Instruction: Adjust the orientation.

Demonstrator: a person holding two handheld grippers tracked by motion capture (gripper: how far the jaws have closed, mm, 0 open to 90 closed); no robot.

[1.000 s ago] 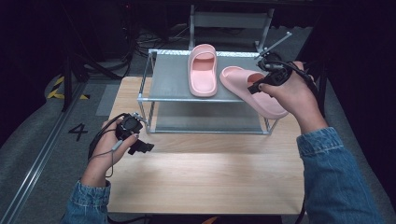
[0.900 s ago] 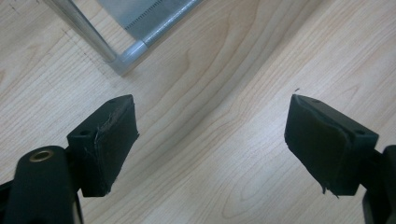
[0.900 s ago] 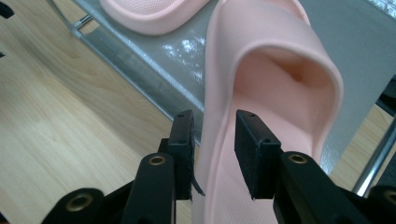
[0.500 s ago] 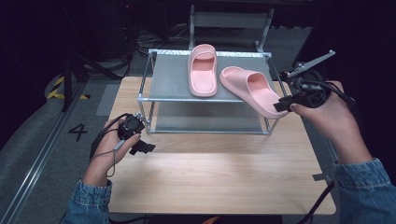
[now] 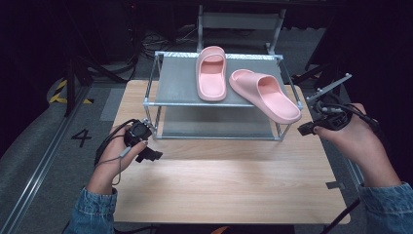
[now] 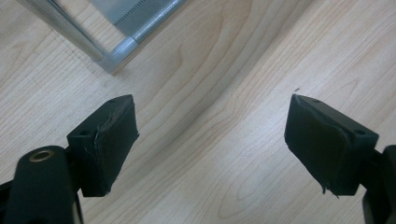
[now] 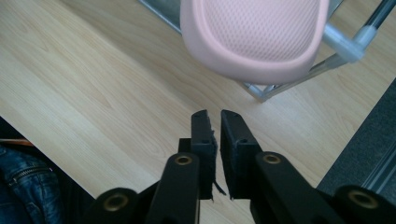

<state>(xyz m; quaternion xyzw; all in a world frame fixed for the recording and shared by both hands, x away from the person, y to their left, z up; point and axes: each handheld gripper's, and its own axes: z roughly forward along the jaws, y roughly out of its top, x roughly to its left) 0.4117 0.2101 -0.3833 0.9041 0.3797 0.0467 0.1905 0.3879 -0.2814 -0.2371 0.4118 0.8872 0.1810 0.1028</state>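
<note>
A: Where are the two slippers placed, taking the metal rack [image 5: 160, 92] as the landmark?

B: Both are carried on the rack's top shelf. The left slipper [image 5: 212, 73] is set wholly on the grey surface, toward the back rail. The right slipper [image 5: 265, 94] is laid aslant at the right end, and its heel is seen to overhang the front right corner; in the right gripper view that pink heel [image 7: 254, 35] is seen jutting past the corner post, above the wood.

A: And the grippers?

B: The right gripper [image 5: 311, 127] is held just off the rack's front right corner, apart from the overhanging heel. Its jaws have just been closing and are now brought nearly together, with only a thin slit left and nothing caught between them. The left gripper [image 5: 148, 146] is held by the rack's front left leg, low over the table [image 5: 229, 190]; its jaws are spread wide, with bare wood alone between them.

A: What room is left for moving?

B: In front of the rack a broad stretch of tabletop is left bare, up to the near edge. To the rack's right only a narrow strip of wood remains before the table's edge
</note>
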